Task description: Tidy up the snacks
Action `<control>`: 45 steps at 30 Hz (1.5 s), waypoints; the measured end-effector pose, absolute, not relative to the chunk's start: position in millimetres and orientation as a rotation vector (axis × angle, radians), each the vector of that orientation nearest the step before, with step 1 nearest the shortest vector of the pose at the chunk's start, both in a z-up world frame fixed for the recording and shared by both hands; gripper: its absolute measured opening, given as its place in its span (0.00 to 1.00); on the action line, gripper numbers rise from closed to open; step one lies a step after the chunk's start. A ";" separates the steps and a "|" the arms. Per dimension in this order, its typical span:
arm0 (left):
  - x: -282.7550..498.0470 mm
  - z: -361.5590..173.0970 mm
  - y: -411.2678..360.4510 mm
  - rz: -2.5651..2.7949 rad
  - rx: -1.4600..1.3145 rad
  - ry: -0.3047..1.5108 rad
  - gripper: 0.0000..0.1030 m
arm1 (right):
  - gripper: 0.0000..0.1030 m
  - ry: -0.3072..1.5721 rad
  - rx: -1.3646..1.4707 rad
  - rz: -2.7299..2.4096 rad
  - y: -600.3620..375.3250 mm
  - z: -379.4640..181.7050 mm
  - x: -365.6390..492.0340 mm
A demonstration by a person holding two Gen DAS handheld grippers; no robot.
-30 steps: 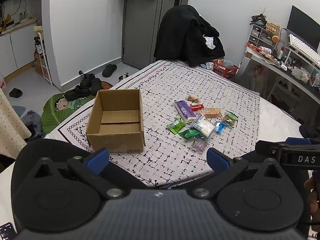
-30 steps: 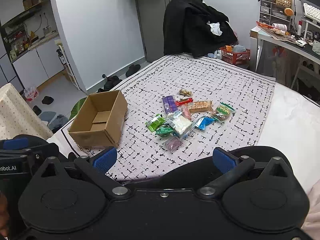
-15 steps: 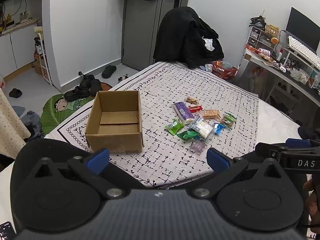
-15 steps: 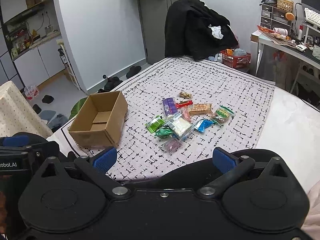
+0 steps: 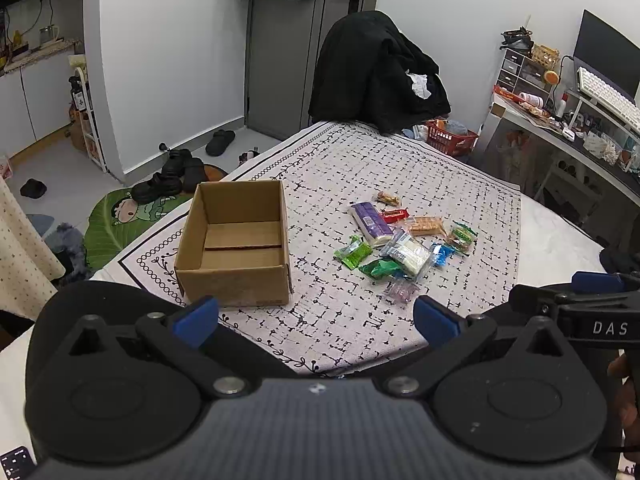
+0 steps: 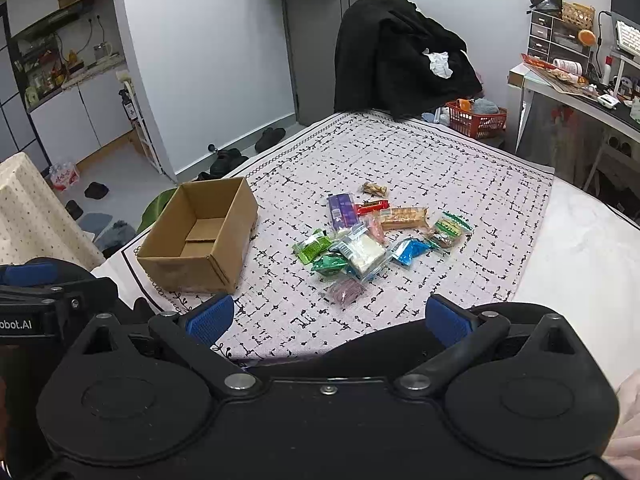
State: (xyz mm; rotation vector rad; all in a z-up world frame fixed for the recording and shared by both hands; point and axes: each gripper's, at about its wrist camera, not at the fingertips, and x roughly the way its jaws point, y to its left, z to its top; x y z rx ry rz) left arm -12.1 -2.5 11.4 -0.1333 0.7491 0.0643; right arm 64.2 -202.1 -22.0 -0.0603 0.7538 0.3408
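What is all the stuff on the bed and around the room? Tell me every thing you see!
cardboard box: one, brown, open and empty, left on the patterned cloth.
snack packets: about eleven, mixed colours, heaped right of the box.
purple packet: one, far side of the heap.
light green packet: one, nearest the box.
blue packet: one, right side of the heap.
black coat: one, draped on a chair beyond the bed.
red basket: one, on the floor by the desk.
shoes: several, black, on the floor at left.
left claw: open, holding nothing.
right claw: open, holding nothing.
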 end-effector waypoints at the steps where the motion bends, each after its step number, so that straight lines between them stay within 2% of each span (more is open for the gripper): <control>1: -11.2 11.2 -2.5 0.064 -0.134 0.751 1.00 | 1.00 0.756 -0.057 0.343 -202.4 -22.1 64.7; 45: 28.6 -11.1 -17.1 0.055 -0.165 0.759 1.00 | 1.00 0.780 -0.015 0.317 -222.1 -46.1 113.4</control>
